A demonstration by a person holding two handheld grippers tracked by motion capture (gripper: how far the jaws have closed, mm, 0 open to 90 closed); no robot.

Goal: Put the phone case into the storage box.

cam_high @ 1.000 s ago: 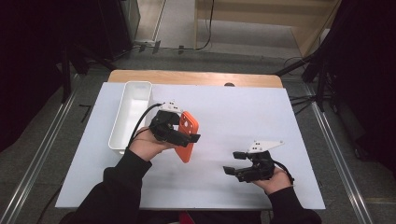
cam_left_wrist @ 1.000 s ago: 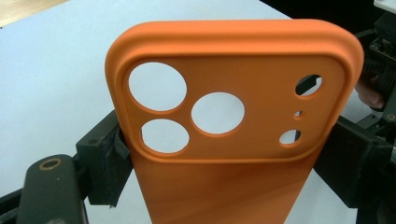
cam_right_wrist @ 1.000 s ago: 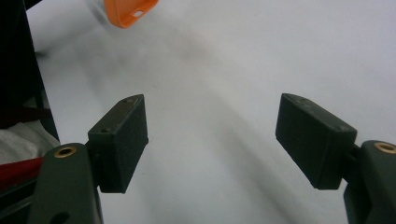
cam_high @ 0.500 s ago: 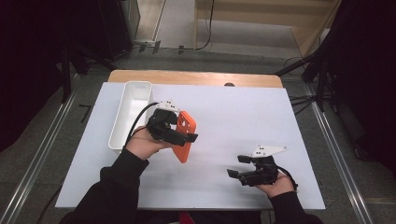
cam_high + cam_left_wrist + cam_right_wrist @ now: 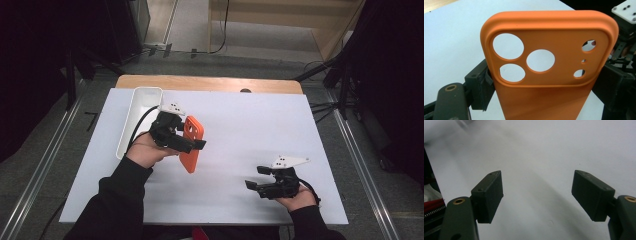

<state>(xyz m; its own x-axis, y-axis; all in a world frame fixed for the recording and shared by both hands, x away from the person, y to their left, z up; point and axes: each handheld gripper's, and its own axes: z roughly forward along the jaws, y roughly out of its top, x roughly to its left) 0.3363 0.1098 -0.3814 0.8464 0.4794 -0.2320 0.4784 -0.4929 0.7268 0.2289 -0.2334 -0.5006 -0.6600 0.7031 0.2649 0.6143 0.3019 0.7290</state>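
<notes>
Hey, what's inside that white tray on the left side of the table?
The tray looks bare as far as the high view shows. The left tongs, their cable and the hand cover its near right part, so that bit cannot be seen.

Both arms wear black long sleeves that end at the wrist. The left gripper (image 5: pixel 192 144) is matt black, with a white plate dotted with dark screw holes on top and a black cable looping from its back. The right gripper (image 5: pixel 256 178) is black too, topped by a grey three-cornered plate with small holes. Its jaws are blocky dark pads with tiny screws, on arms with brass-ringed pivots.
</notes>
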